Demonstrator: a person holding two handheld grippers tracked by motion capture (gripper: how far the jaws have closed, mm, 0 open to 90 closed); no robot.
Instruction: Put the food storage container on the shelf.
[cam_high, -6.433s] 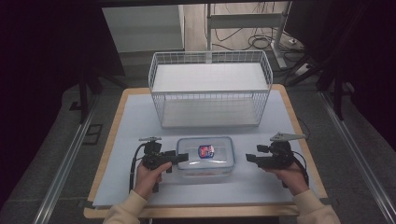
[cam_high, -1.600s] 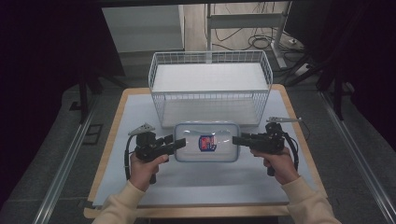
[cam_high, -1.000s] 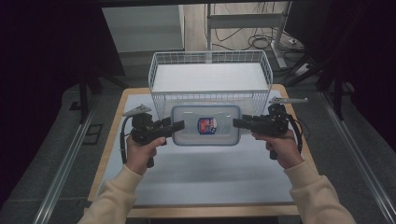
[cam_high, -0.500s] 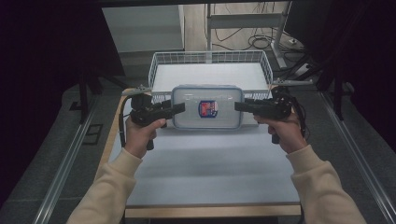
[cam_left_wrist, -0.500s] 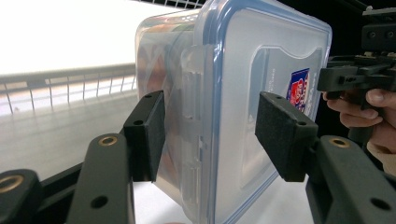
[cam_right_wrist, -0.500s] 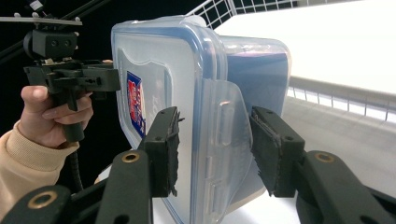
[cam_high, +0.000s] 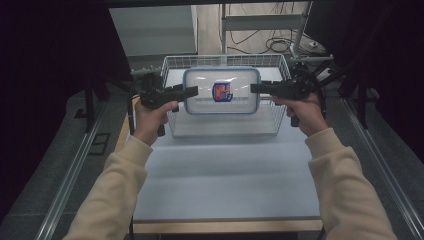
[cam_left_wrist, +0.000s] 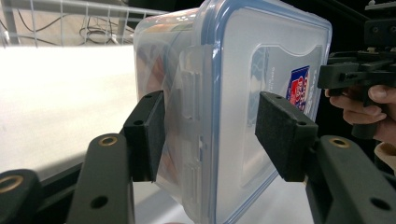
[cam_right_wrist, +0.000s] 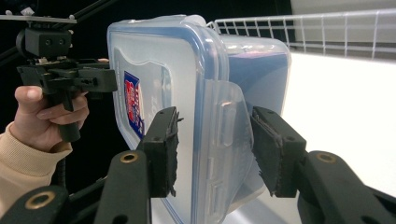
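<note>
The left gripper (cam_high: 192, 91) is closed on the left end of the box (cam_high: 221, 91); in the left gripper view its pads (cam_left_wrist: 148, 135) are pressed against the clasp side of the box (cam_left_wrist: 224, 107), one on the base and one on the lid. The right gripper (cam_high: 256, 88) is clamped on the opposite end, and in the right gripper view its pads (cam_right_wrist: 163, 149) are set on either side of the rim, squeezing the box (cam_right_wrist: 187, 116) at the clasp. Each gripper is gripped by a hand (cam_high: 152, 112) in a cream sleeve (cam_high: 115, 195), and both are pointed inward toward each other.

The box is held level between the two grippers, lifted clear of the table (cam_high: 225, 175), with its lid facing the high view. It is a clear plastic box with a blue-edged lid, and a red and blue label (cam_high: 222, 91) is seen on top. From the high view it is seen over the wire basket (cam_high: 280, 115), which stands at the far end of the table. Whether the box is above the rim or partly within the basket cannot be told. The basket floor is seen as a bright white sheet in both gripper views.
</note>
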